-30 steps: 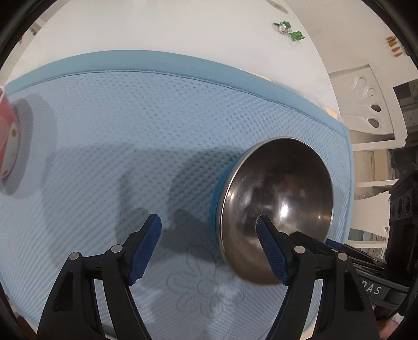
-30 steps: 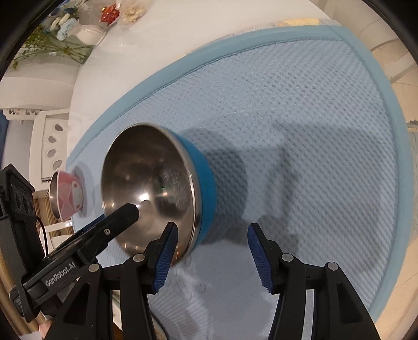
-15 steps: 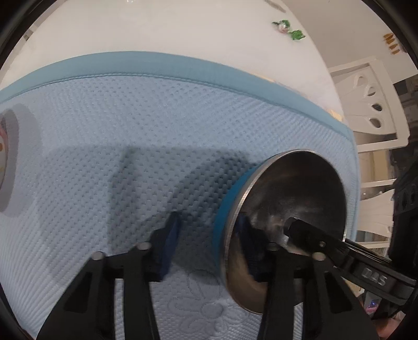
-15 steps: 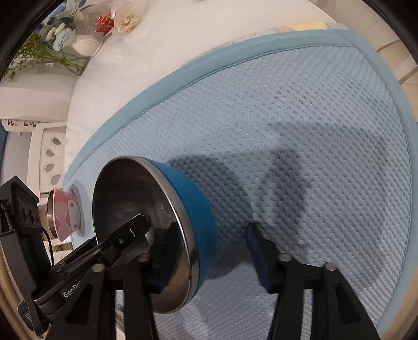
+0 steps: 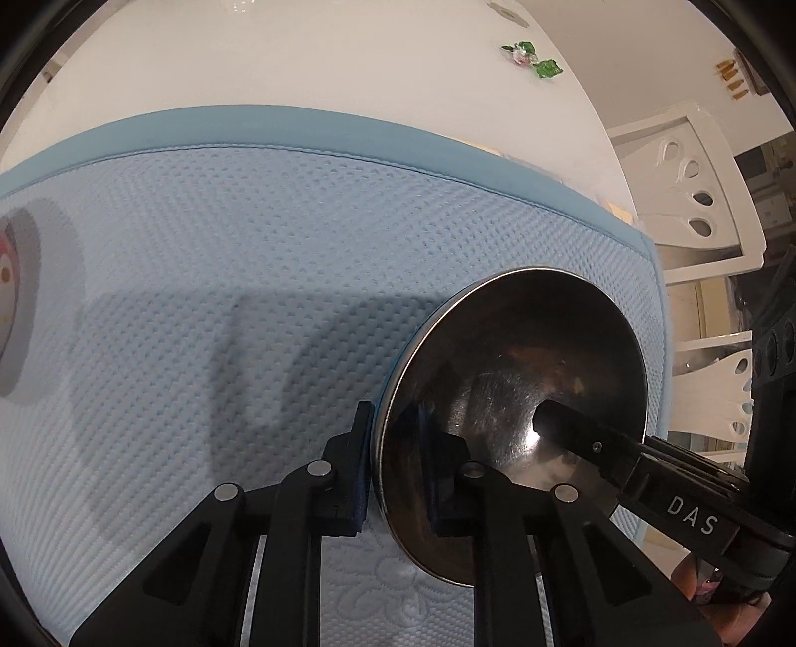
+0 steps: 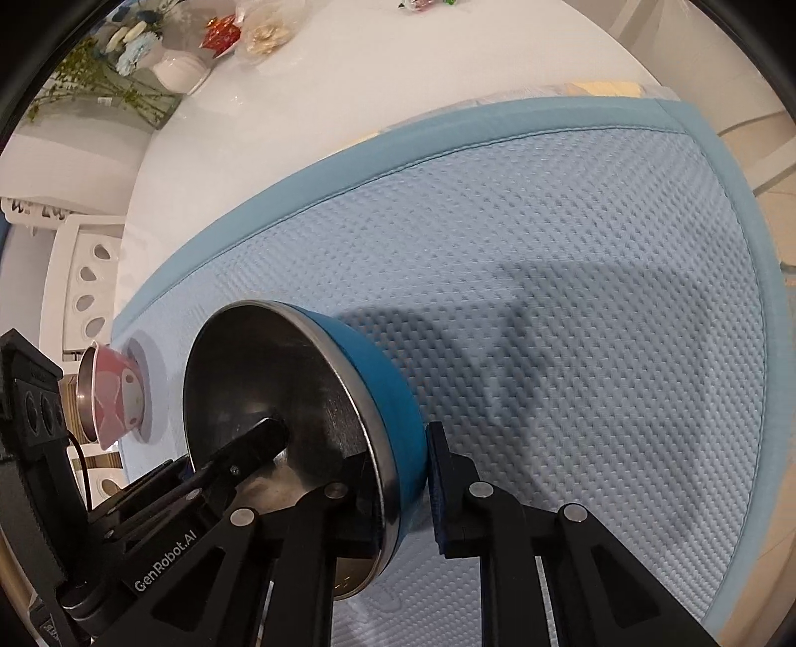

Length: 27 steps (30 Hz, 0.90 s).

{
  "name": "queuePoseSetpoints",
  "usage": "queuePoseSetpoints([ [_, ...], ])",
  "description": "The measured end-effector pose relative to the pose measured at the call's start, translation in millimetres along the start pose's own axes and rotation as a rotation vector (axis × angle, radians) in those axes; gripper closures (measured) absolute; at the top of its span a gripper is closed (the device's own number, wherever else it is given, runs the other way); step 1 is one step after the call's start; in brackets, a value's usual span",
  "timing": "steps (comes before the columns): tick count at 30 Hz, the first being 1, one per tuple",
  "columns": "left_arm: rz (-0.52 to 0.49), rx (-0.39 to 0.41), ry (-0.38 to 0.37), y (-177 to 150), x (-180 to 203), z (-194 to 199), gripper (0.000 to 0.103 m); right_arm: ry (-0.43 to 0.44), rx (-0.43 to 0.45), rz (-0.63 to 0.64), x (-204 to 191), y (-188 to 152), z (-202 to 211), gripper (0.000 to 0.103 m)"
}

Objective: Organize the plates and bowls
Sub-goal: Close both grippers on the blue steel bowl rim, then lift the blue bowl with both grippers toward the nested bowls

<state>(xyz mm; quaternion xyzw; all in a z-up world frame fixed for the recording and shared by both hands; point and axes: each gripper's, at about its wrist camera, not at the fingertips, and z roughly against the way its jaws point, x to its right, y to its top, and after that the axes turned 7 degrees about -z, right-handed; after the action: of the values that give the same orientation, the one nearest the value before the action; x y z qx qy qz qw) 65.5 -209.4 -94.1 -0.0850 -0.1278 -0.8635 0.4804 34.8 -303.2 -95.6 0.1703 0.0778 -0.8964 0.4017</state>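
Observation:
A steel bowl with a blue outside [image 5: 517,378] [image 6: 368,368] stands on the light blue mat [image 5: 248,249] [image 6: 572,298]. My left gripper [image 5: 398,473] is shut on its near rim, one finger outside and one inside. My right gripper [image 6: 403,492] is shut on the rim too, one finger inside the bowl and one against the blue wall. Each gripper shows inside the bowl in the other's view. A small pink bowl [image 6: 112,393] stands at the mat's left edge; its edge shows in the left wrist view [image 5: 7,283].
The mat lies on a white round table [image 5: 298,59]. A white vase with flowers [image 6: 174,69] and wrapped snacks [image 6: 248,32] sit at the far side. A green-wrapped candy [image 5: 532,57] lies on the table. White chairs [image 5: 691,184] stand around.
Both grippers have moved in and closed on the blue steel bowl's rim. One second ago both were open beside it.

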Motion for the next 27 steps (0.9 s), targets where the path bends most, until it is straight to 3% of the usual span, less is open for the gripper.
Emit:
queuePoseSetpoints([
  [13, 0.049, 0.030, 0.012, -7.7, -20.3, 21.5, 0.089, 0.007, -0.002, 0.031, -32.6, -18.7, 2.7, 0.089],
  [27, 0.115, 0.072, 0.020, -23.9, -79.0, 61.1, 0.089, 0.010, -0.012, 0.112, -95.5, -42.4, -2.8, 0.089],
])
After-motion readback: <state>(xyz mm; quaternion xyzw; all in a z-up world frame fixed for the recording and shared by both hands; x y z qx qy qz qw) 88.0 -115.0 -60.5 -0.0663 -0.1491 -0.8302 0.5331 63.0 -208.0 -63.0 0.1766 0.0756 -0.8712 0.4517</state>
